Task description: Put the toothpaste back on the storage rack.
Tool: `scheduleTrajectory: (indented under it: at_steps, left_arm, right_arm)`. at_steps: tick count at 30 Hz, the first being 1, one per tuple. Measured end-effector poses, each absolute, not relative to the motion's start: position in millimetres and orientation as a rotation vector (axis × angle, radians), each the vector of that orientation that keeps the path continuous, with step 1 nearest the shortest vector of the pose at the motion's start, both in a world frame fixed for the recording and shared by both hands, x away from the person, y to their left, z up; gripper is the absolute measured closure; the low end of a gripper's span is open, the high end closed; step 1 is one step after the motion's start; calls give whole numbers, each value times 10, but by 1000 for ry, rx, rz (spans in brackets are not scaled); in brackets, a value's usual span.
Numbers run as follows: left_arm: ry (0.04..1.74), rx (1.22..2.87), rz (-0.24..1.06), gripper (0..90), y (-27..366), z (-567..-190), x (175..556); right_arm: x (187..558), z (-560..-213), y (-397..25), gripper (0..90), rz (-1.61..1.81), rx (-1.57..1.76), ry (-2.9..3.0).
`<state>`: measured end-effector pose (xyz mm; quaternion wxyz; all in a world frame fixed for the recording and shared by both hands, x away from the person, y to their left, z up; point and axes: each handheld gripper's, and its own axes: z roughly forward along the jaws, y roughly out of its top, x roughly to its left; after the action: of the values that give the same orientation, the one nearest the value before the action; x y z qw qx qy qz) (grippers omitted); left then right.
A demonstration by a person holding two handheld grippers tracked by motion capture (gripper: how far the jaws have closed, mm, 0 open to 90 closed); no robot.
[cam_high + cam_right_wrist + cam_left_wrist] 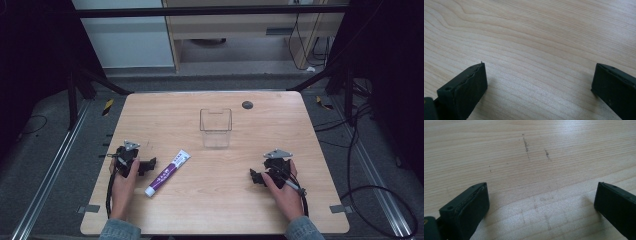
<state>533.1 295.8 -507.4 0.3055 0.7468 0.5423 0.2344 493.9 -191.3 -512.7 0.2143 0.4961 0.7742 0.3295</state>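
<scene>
The left gripper point(142, 165) rested on the table point(225, 200) near its left edge, jaws spread wide with only bare, faintly scuffed wood between them. Just to its right lay a tube point(168, 172), white with a purple label, slanted with its cap toward the person, close to the jaws but apart from them. The right gripper point(257, 176) sat near the right side, its jaws also spread over bare wood, well apart from the tube. Farther back, near the middle, a clear box point(216, 127) stood upright. A hand point(122, 185) held each gripper.
</scene>
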Motion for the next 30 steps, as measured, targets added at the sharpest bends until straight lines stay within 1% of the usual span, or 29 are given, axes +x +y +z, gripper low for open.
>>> scheduleTrajectory:
  at_steps: [19,21,22,23,24,25,28,30]
  left_arm:
    - [1442,1972,625,0,2939,-5074,5342]
    - [1436,1958,621,41,2929,-5061,5333]
    - [1417,1912,635,47,2922,-5010,5311]
    - [1417,1912,635,43,2922,-5010,5311]
    - [1402,1839,661,45,2932,-4917,5262]
    - [1399,1818,674,45,2935,-4886,5246]
    - [1387,1810,706,43,2929,-4830,5222]
    - [1388,1815,697,39,2921,-4816,5201]
  right_arm:
    - [4917,-5127,-1911,4,913,1376,2148]
    - [4917,-5127,-1912,4,914,1376,2148]
    - [4917,-5127,-1912,4,913,1376,2149]
    - [4917,-5127,-1912,4,913,1376,2149]
    - [4916,-5127,-1913,4,915,1374,2150]
    - [4912,-5127,-1915,4,917,1372,2153]
    - [4900,-5127,-1921,4,920,1367,2157]
    - [4901,-5128,-1922,4,918,1364,2156]
